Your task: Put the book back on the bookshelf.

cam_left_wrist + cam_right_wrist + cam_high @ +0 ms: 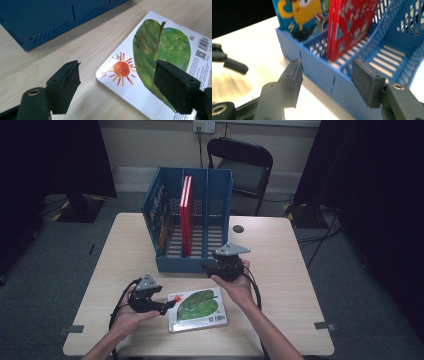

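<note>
My left tongs (170,306) sit low over the bench, level, pointing right, jaws spread wide with nothing gripped. My right tongs (206,266) are held farther forward, aimed left, jaws parted and empty. Both forearms reach in from the near edge, hands wrapped around the bodies.

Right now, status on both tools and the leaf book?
Left tool open, jaws astride the leaf book's corner, not gripping. Right tool open, empty, facing the blue rack. Book flat on the table; nothing in the way.
</note>
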Demonstrator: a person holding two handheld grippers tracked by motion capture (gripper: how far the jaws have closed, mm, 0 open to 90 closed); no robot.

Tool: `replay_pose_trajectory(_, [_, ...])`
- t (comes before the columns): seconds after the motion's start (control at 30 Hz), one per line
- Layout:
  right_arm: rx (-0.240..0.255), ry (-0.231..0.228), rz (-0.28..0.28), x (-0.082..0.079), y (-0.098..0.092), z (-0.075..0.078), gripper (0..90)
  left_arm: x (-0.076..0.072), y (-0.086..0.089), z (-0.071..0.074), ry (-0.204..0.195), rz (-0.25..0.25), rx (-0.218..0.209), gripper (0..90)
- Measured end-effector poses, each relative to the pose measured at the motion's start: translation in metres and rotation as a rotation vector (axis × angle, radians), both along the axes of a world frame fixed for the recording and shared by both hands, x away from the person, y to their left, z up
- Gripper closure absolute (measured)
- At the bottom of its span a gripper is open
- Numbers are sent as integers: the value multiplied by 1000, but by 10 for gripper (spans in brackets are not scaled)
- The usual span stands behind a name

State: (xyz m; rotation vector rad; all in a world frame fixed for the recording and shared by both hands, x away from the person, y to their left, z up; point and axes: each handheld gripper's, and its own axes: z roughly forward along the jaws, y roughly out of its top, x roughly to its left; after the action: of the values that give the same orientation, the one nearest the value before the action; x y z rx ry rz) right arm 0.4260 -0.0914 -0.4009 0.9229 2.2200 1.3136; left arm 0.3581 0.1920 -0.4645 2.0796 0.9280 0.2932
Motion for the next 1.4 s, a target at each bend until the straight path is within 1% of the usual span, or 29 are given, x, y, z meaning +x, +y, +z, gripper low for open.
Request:
replay_pose_trajectory(0.07, [-1,6,0,-3,-4,-2,421,0,0,0,-1,-1,7,224])
replay_pose_trajectory(0.1, [-2,13,-5,-9,-11,-7,414,0,-1,-1,-1,-2,5,236])
replay_pose_trajectory(0.13, [-2,13,-5,-9,-11,-7,414,0,-1,-1,-1,-2,5,239])
replay_pose_trajectory(0.17, [-6,29,-8,-14,-17,-12,405,0,-1,-1,8,-5,11,254])
replay_pose_trajectory(0.2, [-6,29,-8,-14,-17,-12,405,0,-1,-1,8,-5,11,267])
replay_pose_trajectory(0.23, [-11,51,-1,-19,-22,-19,397,0,-2,-3,15,-15,8,273])
replay_pose_trajectory(0.3, [-40,72,7,-23,-25,-26,392,1,-2,-4,17,-20,22,306])
replay_pose_trajectory(0.33, [-40,72,7,-23,-25,-26,392,1,-2,-4,17,-20,22,322])
replay_pose_trajectory(0.37, [-66,90,11,-28,-28,-34,385,1,-3,-6,26,-23,14,330])
replay_pose_trajectory(0.4, [-74,102,16,-30,-29,-38,382,0,-3,-8,24,-26,14,344])
replay_pose_trajectory(0.43, [-84,114,16,-32,-31,-42,380,0,-4,-10,31,-29,24,359])
replay_pose_trajectory(0.5, [-103,135,28,-37,-32,-49,370,0,-5,-14,45,-32,30,370])
replay_pose_trajectory(0.53, [-103,135,28,-37,-32,-49,370,0,-5,-14,45,-32,30,371])
replay_pose_trajectory(0.57, [-111,147,35,-42,-34,-55,366,0,-6,-15,51,-38,32,378])
replay_pose_trajectory(0.63, [-111,162,43,-44,-34,-61,364,0,-8,-17,53,-46,29,392])
replay_pose_trajectory(0.73, [-122,171,49,-47,-33,-64,365,0,-9,-19,65,-56,39,398])
replay_pose_trajectory(0.77, [-143,188,72,-48,-30,-68,365,-1,-11,-20,62,-56,52,381])
replay_pose_trajectory(0.8, [-168,198,82,-49,-29,-70,365,-1,-11,-20,62,-56,52,377])
replay_pose_trajectory(0.83, [-182,195,90,-51,-28,-72,366,0,-11,-21,64,-56,51,378])
replay_pose_trajectory(0.87, [-182,195,90,-51,-28,-72,366,0,-11,-21,64,-56,51,376])
replay_pose_trajectory(0.9, [-185,207,96,-54,-27,-75,359,0,-10,-21,63,-58,51,375])
replay_pose_trajectory(0.93, [-180,208,95,-55,-28,-78,355,0,-10,-22,66,-55,41,375])
replay_pose_trajectory(1.03, [-133,227,85,-56,-33,-82,352,2,-10,-23,55,-64,32,376])
replay_pose_trajectory(1.13, [-129,228,83,-57,-35,-82,350,3,-11,-24,50,-61,20,384])
replay_pose_trajectory(1.17, [-117,233,82,-58,-36,-83,337,5,-12,-26,35,-68,7,386])
replay_pose_trajectory(1.23, [-119,231,75,-59,-36,-84,335,7,-11,-27,33,-75,-6,386])
replay_pose_trajectory(1.33, [-120,234,70,-61,-37,-83,334,7,-12,-28,32,-70,-9,387])
replay_pose_trajectory(1.37, [-123,234,70,-61,-37,-83,333,9,-11,-28,46,-68,-17,386])
replay_pose_trajectory(1.4, [-123,234,70,-61,-37,-83,333,9,-11,-28,46,-68,-17,385])
